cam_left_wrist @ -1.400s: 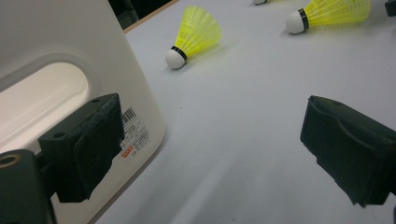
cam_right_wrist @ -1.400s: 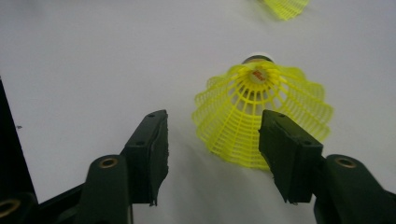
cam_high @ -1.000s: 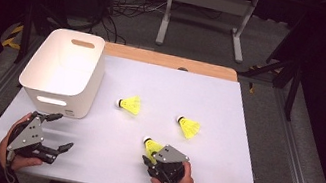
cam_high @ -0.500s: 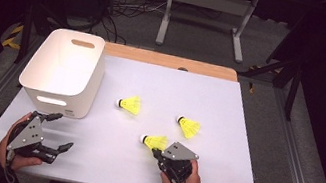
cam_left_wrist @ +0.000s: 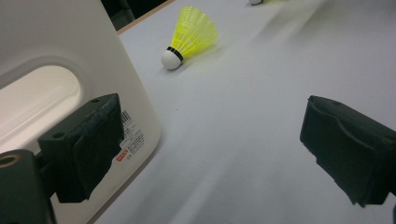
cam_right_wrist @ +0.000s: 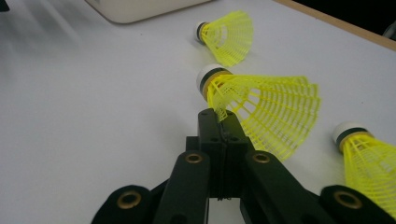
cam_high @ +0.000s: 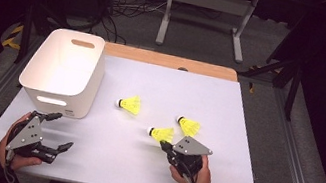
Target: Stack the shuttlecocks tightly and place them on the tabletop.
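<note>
Three yellow shuttlecocks with white corks are on or over the white table top (cam_high: 248, 111). My right gripper (cam_high: 165, 145) (cam_right_wrist: 219, 119) is shut on the skirt edge of one shuttlecock (cam_high: 161, 134) (cam_right_wrist: 266, 107) and holds it a little above the table. A second shuttlecock (cam_high: 129, 104) (cam_right_wrist: 229, 35) (cam_left_wrist: 189, 35) lies near the middle. The third shuttlecock (cam_high: 189, 125) (cam_right_wrist: 369, 154) lies just right of the held one. My left gripper (cam_high: 58, 131) (cam_left_wrist: 215, 144) stands open and empty at the front left, close to the white bin (cam_high: 33, 84) (cam_left_wrist: 56, 46).
The white bin stands at the table's left, with a handle slot in its near wall. A wooden strip (cam_high: 171, 61) runs along the table's far edge. Dark floor, cables and a metal stand (cam_high: 206, 8) lie beyond it.
My right gripper has pinched one shuttlecock's skirt and lifted it, drifting slightly right and away from the person. The left gripper and the other two shuttlecocks have stayed put.
</note>
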A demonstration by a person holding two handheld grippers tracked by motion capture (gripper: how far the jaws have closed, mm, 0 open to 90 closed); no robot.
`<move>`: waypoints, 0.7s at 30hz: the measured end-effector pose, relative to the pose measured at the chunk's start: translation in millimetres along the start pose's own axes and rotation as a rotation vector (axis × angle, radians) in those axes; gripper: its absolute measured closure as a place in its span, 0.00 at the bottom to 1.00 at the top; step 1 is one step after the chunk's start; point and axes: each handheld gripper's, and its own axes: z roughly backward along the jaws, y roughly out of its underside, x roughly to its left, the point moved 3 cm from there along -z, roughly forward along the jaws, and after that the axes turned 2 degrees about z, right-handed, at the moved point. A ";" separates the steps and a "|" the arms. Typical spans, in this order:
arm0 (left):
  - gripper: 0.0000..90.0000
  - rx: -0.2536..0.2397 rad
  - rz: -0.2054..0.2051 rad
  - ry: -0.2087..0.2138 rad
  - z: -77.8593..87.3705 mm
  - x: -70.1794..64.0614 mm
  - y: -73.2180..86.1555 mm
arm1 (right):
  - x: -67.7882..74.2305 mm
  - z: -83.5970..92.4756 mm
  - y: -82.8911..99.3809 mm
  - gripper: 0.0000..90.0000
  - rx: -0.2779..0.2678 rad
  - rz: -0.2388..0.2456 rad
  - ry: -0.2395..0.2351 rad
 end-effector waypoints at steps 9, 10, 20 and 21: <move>0.08 -0.003 0.002 0.004 0.8 0.5 0.1 | -23.1 -2.3 -18.9 1.00 -0.020 0.009 0.004; 0.08 -0.003 0.002 0.005 0.8 0.3 0.1 | -25.1 -3.5 -21.3 1.00 -0.020 0.011 0.003; 0.08 -0.005 0.001 0.011 0.1 0.8 0.4 | -40.8 -28.8 -41.4 1.00 0.029 0.041 -0.005; 0.08 -0.007 0.004 0.014 -0.2 1.0 0.5 | -42.9 -40.3 -43.4 1.00 0.057 0.049 -0.016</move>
